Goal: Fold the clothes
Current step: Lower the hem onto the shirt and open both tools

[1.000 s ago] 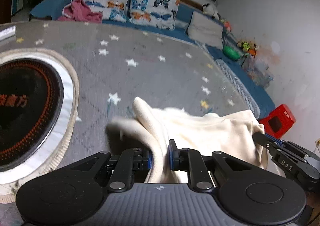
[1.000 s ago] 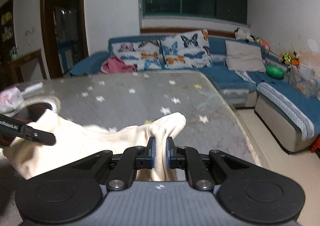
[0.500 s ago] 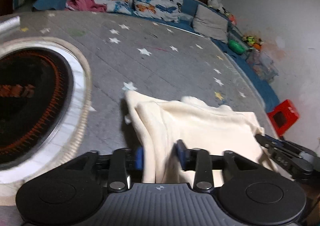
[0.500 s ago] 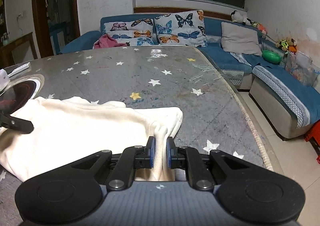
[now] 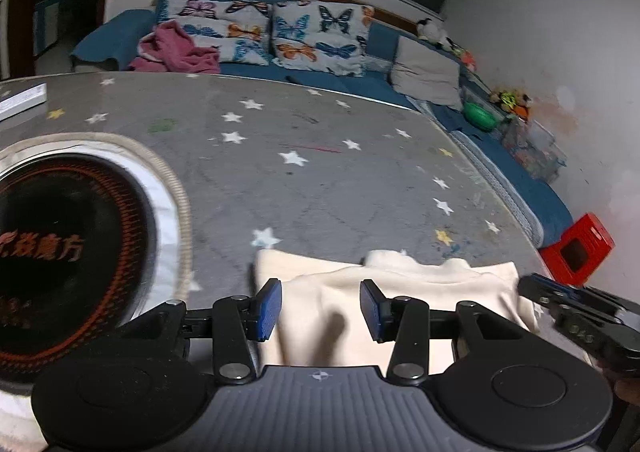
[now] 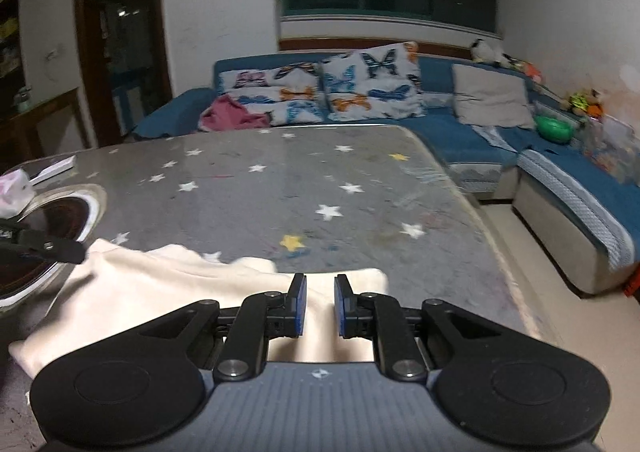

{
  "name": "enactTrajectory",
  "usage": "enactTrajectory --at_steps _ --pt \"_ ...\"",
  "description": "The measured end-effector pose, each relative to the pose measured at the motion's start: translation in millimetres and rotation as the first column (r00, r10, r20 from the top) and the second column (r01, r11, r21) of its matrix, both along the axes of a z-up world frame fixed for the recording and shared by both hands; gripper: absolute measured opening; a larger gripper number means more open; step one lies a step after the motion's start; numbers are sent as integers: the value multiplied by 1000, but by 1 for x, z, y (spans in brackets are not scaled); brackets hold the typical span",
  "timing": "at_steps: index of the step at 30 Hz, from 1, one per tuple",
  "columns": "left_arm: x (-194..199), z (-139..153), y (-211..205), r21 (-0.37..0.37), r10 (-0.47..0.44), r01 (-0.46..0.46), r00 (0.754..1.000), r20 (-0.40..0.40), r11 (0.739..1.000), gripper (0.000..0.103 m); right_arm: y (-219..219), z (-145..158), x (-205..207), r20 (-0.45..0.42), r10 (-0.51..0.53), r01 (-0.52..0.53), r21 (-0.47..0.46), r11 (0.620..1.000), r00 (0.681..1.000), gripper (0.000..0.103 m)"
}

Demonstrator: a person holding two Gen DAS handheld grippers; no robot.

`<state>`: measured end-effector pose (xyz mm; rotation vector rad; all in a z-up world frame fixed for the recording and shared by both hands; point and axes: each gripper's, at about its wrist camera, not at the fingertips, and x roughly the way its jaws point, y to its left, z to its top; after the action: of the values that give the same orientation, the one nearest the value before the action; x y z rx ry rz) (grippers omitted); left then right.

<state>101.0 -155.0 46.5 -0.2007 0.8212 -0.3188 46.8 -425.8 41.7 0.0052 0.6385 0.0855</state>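
Left jaws: I see my left gripper (image 5: 320, 306) has just opened; pads stand wide, cream garment (image 5: 400, 316) lying slack between them, released.
Right jaws: my right gripper (image 6: 319, 306) is narrow, cloth in the slot, though I cannot tell if it pinches.
Garment: dropped from its lifted bunch, now folded flat on the starred worktop (image 5: 320, 172), near edge.
Meaning: I judge this fold laid; right release next.
Beyond: round black hotplate (image 5: 60, 252) left, sofa (image 6: 480, 140) behind.

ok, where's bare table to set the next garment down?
Free: the star-print table beyond the cream garment, up to the sofa-side edge. Crowded: the round cooktop at the camera-left, garment and both grippers along the near edge.
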Motion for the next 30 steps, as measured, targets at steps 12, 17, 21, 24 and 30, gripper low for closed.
enactTrajectory --at_steps 12,17,21,24,30 --pt "17 -18 -20 42 -47 47 999 3 998 43 2 -23 13 -47 18 -19 -18 1000 999 13" --pt "2 -11 -21 70 -72 70 997 32 995 43 -2 -11 -5 -30 30 -30 -12 999 999 13" --pt "-23 -4 -24 88 -115 108 991 76 990 44 6 0 -32 -16 88 -89 -30 996 996 18" --pt "-46 -2 -28 120 -149 136 983 110 983 45 18 4 -54 -11 136 -136 -33 990 991 20" --pt "-83 -8 -32 184 -189 163 972 136 969 45 47 1 -84 8 194 -193 -63 979 981 29"
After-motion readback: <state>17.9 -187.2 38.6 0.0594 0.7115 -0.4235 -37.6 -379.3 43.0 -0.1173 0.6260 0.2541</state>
